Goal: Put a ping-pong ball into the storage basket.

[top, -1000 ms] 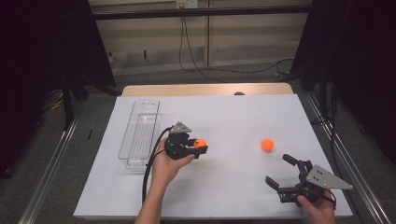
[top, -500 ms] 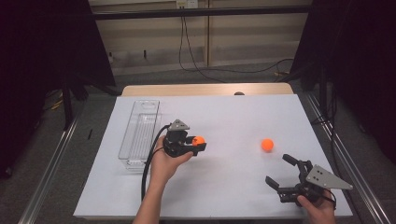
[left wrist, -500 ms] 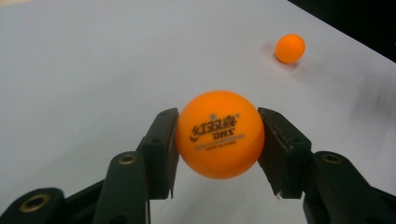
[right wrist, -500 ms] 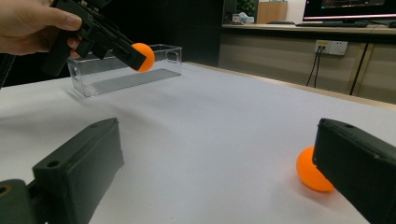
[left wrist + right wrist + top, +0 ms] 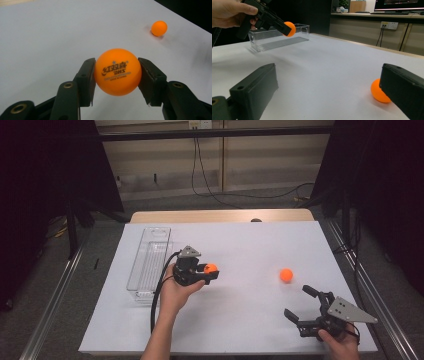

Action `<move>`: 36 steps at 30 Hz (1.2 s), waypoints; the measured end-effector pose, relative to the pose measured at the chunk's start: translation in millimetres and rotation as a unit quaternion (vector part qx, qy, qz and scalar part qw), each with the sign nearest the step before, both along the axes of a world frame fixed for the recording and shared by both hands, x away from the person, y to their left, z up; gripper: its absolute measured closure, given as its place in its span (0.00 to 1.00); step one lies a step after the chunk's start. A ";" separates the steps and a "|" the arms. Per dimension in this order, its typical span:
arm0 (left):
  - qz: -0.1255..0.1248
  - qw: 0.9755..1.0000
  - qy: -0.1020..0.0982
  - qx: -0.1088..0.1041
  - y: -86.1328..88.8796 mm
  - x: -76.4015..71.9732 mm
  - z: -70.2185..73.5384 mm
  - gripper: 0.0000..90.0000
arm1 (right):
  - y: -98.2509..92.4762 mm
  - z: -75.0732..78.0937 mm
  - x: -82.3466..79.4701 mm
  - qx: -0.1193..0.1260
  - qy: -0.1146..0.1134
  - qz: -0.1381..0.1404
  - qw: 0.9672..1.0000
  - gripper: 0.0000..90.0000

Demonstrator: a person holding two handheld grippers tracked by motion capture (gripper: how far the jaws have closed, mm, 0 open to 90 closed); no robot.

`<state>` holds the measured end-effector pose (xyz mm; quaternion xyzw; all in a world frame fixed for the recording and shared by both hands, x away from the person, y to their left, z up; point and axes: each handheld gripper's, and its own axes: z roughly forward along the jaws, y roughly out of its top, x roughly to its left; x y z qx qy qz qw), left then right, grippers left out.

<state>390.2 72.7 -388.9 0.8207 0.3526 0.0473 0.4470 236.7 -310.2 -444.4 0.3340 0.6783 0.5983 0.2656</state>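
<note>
White tabletop [image 5: 250, 250], left gripper [image 5: 209, 271] clamped on orange ball [image 5: 211, 268] above it, clear tray [image 5: 150, 262] at its 9 o'clock, second ball [image 5: 286, 275] at 3 o'clock, right gripper [image 5: 303, 304] spread wide, empty.

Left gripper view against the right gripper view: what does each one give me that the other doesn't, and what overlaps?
Left gripper view alone: the DHS print on the held ball, with a jaw pressed to each side. Right gripper view alone: the clear bin, the left hand on its gripper, and the right gripper open. Both: the held ball, the loose ball and the white table.
</note>
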 end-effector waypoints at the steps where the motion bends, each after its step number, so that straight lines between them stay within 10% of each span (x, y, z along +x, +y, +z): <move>1: 0.000 1.000 0.000 -0.002 0.3 0.3 0.1 0.57 | 0.0 0.0 0.0 0.000 0.000 0.000 1.000 0.02; 36: 0.034 0.999 -0.005 0.007 16.2 10.1 -0.2 0.57 | 0.1 0.4 -0.3 0.003 0.000 0.000 1.000 0.02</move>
